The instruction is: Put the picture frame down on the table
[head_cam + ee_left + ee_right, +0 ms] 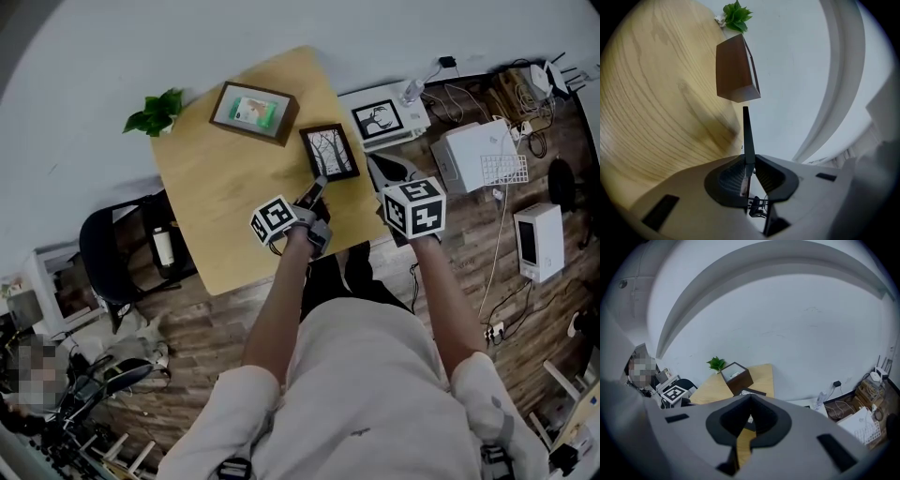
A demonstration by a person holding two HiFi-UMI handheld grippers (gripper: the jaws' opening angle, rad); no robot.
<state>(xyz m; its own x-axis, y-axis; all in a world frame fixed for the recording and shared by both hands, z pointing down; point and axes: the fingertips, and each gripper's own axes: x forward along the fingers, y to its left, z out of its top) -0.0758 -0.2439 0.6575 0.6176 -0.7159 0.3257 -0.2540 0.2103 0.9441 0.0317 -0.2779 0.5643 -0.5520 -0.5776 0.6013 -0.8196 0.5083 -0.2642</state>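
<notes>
Wooden table [216, 187] by pale wall, overhead: dark picture frame [330, 153] by table's right edge, lower end pinched by left gripper [317, 192]. Left gripper view shows frame edge-on only (thin dark blade), jaws clamped on it. Right gripper [386, 173] beside table, jaws together, nothing between. Brown frame [254, 112] holds green print; plant [157, 112] at corner.
</notes>
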